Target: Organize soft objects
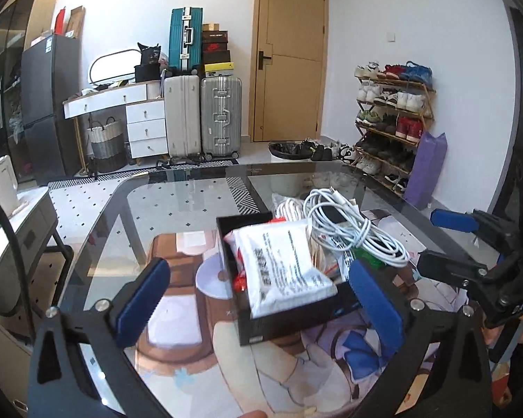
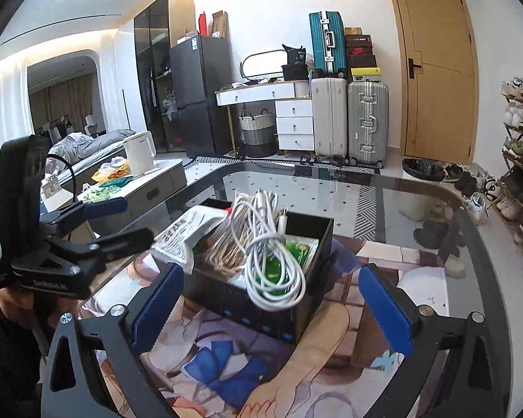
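Observation:
A black open box [image 1: 279, 325] stands on the glass table. In it lie a white printed pouch [image 1: 282, 268], a coil of white cable [image 1: 352, 230], a green packet [image 2: 296, 254] and red-and-white packets. My left gripper [image 1: 258, 299] is open, its blue pads on either side of the box's near end, holding nothing. My right gripper [image 2: 272, 306] is open, its pads on either side of the box [image 2: 261, 310] from the other side, and empty. The cable coil [image 2: 268, 244] hangs over the box's near wall. Each gripper shows in the other's view, the right [image 1: 446, 240] and the left [image 2: 122, 223].
The glass table [image 1: 177, 209] lies over an illustrated mat [image 2: 226, 365]. A side table with a white kettle [image 2: 139, 153] and snacks stands to the left. Suitcases [image 1: 202, 115], a drawer unit, a door, a bin [image 1: 286, 156] and a shoe rack [image 1: 390, 125] stand beyond.

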`<state>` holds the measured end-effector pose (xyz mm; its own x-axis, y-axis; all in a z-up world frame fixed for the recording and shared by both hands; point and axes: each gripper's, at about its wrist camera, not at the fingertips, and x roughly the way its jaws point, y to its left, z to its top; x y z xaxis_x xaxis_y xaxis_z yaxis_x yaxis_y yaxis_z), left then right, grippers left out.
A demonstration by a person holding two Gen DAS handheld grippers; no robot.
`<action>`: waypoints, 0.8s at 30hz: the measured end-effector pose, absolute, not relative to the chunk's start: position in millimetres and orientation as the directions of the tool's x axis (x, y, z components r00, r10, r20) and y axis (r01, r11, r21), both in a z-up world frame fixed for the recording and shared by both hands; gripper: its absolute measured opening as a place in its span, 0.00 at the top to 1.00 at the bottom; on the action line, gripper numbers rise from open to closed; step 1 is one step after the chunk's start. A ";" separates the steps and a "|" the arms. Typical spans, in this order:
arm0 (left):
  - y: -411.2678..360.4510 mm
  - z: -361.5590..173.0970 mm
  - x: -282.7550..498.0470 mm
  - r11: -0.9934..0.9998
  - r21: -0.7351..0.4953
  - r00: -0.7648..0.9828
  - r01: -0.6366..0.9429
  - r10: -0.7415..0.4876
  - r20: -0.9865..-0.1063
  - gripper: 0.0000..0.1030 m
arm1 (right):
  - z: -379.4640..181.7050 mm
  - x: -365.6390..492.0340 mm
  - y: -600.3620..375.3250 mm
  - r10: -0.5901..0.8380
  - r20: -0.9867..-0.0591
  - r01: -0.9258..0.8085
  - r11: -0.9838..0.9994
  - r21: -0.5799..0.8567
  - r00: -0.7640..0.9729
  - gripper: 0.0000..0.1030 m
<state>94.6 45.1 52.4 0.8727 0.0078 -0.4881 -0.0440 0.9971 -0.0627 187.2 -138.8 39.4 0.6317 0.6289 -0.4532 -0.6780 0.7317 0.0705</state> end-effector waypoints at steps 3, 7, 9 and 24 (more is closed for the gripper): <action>46.0 48.1 86.8 0.997 -0.057 0.875 -0.044 0.010 -0.483 0.00 | 34.7 181.3 -142.1 0.626 -0.449 -0.675 0.735 0.066 0.638 0.01; 50.1 42.2 78.5 0.995 -0.084 0.881 -0.060 0.014 -0.473 0.00 | 28.9 174.2 -143.7 0.634 -0.438 -0.679 0.731 0.069 0.638 0.01; 51.2 39.7 77.2 0.993 -0.095 0.881 -0.068 0.015 -0.473 0.00 | 26.5 172.7 -143.2 0.635 -0.442 -0.684 0.727 0.064 0.633 0.01; 50.2 24.6 76.6 0.993 -0.036 0.890 -0.108 0.080 -0.449 0.00 | 13.8 172.0 -135.9 0.654 -0.421 -0.696 0.715 0.072 0.628 0.01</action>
